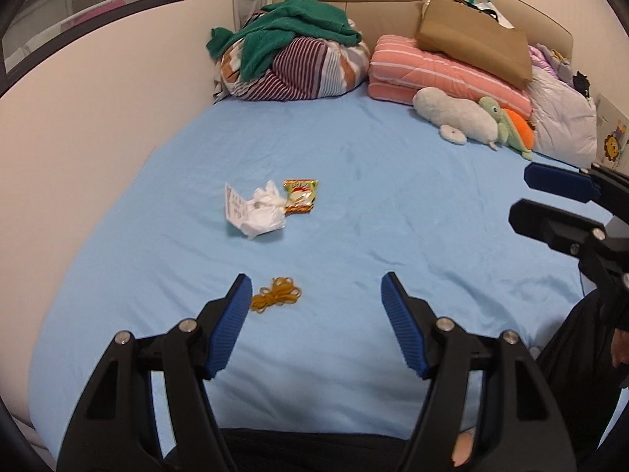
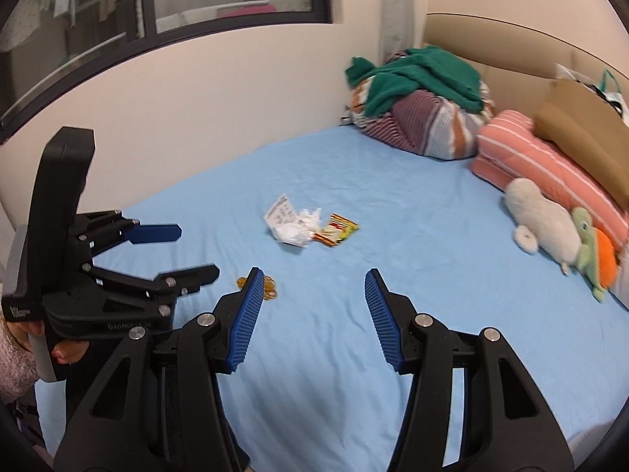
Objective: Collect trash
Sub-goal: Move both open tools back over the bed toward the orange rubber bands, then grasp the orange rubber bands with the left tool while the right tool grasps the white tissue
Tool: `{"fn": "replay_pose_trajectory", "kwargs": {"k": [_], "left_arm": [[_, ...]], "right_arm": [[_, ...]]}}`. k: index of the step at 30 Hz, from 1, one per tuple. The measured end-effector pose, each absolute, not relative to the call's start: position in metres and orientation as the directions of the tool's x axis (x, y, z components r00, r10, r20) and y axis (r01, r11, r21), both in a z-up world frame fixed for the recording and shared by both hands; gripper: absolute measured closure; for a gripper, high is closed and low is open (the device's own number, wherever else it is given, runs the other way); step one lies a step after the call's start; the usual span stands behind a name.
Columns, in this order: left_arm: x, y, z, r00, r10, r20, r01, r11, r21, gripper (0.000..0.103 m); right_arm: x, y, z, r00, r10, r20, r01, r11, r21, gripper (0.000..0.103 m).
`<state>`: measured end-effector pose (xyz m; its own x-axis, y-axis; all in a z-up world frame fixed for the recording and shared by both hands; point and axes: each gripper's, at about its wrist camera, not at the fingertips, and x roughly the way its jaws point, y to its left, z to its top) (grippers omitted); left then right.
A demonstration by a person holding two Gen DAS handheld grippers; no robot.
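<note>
Both grippers hang over the near edge of the bed (image 1: 354, 204), fingers released and gripping nothing: the left gripper (image 1: 316, 324) has its blue fingers (image 1: 232, 326) spread wide, and the right gripper (image 2: 310, 320) stands apart too, a little narrower. Closest of the trash is a tangle of yellow rubber bands (image 1: 276, 294), lying just ahead of the left gripper's left finger and slightly inside its tip; from the right gripper it sits off beyond the left finger, partly hidden behind it. So the left hand looks the better placed for it. Farther ahead, well past both sets of fingers, a crumpled white tissue (image 1: 263, 212) lies with a printed paper slip (image 1: 234, 206) and a yellow snack wrapper (image 1: 300, 196) touching it. The light-blue sheet is smooth. At the headboard lie bundled bedding, a green garment, plush toys and a brown paper bag.
</note>
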<state>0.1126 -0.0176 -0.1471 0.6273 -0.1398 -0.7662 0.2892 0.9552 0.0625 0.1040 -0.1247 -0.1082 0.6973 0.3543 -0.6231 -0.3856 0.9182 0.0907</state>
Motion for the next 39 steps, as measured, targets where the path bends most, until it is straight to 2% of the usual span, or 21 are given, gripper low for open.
{"fn": "replay_pose_trajectory", "kwargs": {"k": [10,25,33,38,39], "left_arm": [[0.147,0.026,-0.203,0.514,-0.110,-0.850,0.273,0.961,0.040,0.034],[0.198,0.027,-0.265,0.380,-0.082,-0.922,0.366,0.928,0.068,0.034],[0.223,0.030,-0.293,0.287,-0.119,-0.951,0.384,0.923,0.001,0.036],[0.238,0.031,-0.309,0.250,-0.119,-0.961,0.387,0.922,-0.014,0.046],[0.241,0.031,-0.312,0.235,-0.128,-0.963,0.387,0.922,-0.028,0.052]], "right_arm": [[0.166,-0.050,-0.157,0.643,0.374,-0.668,-0.443,0.893,0.074,0.051],[0.258,-0.010,-0.228,0.588,0.365,-0.722,-0.457,0.886,0.076,0.051],[0.299,0.005,-0.267,0.553,0.364,-0.750,-0.457,0.884,0.092,0.051],[0.327,0.008,-0.287,0.533,0.378,-0.757,-0.459,0.881,0.117,0.051],[0.331,0.008,-0.289,0.531,0.380,-0.757,-0.460,0.880,0.118,0.051]]}}
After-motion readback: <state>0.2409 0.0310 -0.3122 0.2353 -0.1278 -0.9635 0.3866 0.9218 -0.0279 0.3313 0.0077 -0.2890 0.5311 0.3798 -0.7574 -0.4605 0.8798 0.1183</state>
